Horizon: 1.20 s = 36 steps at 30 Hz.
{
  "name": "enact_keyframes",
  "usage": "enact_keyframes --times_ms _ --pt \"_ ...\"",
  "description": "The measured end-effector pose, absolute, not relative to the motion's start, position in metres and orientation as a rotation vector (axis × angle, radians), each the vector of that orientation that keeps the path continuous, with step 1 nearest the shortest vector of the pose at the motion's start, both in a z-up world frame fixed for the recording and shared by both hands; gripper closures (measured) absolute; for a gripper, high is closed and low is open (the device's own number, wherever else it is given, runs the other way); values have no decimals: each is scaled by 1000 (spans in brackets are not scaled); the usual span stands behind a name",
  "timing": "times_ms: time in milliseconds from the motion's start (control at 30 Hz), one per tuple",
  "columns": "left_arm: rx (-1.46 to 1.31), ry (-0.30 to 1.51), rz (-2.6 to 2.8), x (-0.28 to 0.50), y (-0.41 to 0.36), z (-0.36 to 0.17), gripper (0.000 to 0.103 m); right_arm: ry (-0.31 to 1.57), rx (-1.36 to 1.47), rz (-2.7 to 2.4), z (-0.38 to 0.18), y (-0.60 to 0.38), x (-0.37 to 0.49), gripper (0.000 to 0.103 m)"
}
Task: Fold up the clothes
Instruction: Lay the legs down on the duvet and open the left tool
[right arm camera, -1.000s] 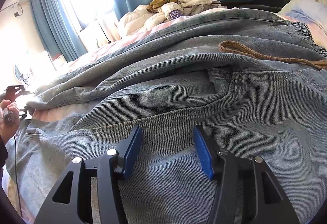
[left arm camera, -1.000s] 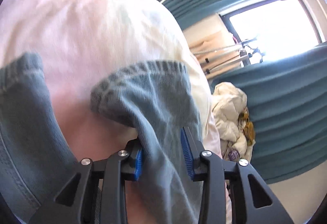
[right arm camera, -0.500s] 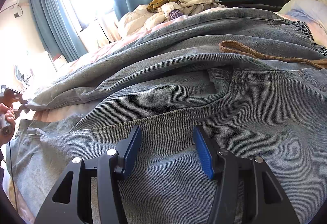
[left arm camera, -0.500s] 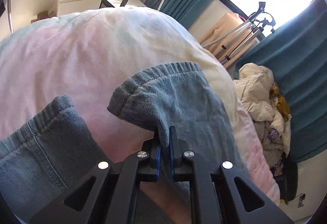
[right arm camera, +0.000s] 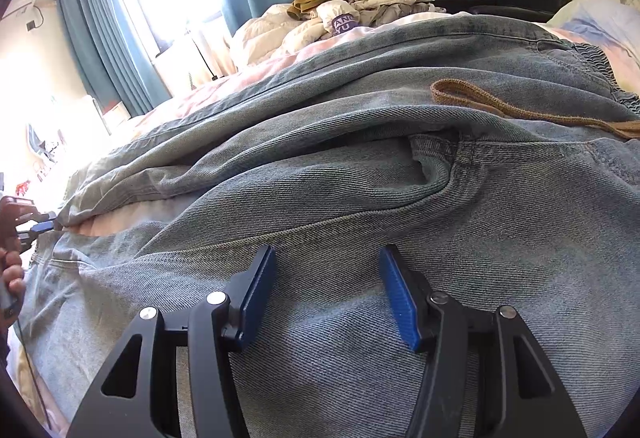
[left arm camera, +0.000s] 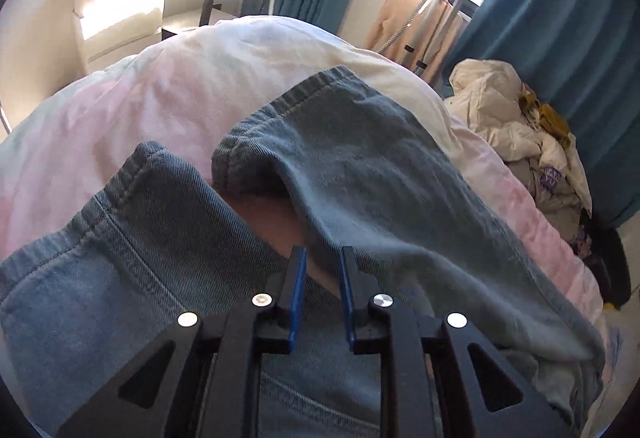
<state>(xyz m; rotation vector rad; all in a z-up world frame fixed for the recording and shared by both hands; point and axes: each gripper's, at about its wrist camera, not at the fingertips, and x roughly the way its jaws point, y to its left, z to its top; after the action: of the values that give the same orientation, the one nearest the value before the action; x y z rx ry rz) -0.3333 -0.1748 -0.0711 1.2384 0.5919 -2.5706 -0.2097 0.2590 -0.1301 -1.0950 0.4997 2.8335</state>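
Two grippers work one pair of jeans [right arm camera: 360, 166], spread across the bed's pink duvet [left arm camera: 172, 94]. The left gripper [left arm camera: 322, 274] sits at the leg ends, its jaws narrow and opening; a fold of the right-hand trouser leg [left arm camera: 360, 166] lies between them, apparently no longer pinched. The right gripper [right arm camera: 326, 290] rests half-spread on the denim near the seat, gripping nothing, probably anchoring the cloth while the leg is repositioned. A brown drawstring [right arm camera: 500, 106] trails from the waistband.

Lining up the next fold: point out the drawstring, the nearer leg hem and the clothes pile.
drawstring [right arm camera: 492, 106]: right wrist view, on the brown cord's looped stretch.
leg hem [left arm camera: 132, 178]: left wrist view, on the stitched cuff edge.
clothes pile [right arm camera: 352, 14]: right wrist view, on the pale crumpled garments.
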Motion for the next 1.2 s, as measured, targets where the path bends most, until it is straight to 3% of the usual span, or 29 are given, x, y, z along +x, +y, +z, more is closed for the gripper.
enact_keyframes --times_ms 333,533,1000,1200 --pt "1422 205 -2725 -215 -63 -60 85 364 -1023 2908 -85 259 -173 48" --pt "1376 41 -2810 -154 -19 -41 85 446 -1026 2947 -36 280 -142 48" --pt "1311 135 -2867 -100 -38 -32 82 423 -962 2859 27 351 -36 48" --pt "1212 216 -2913 -90 -49 -35 78 590 -958 2732 7 395 -14 48"
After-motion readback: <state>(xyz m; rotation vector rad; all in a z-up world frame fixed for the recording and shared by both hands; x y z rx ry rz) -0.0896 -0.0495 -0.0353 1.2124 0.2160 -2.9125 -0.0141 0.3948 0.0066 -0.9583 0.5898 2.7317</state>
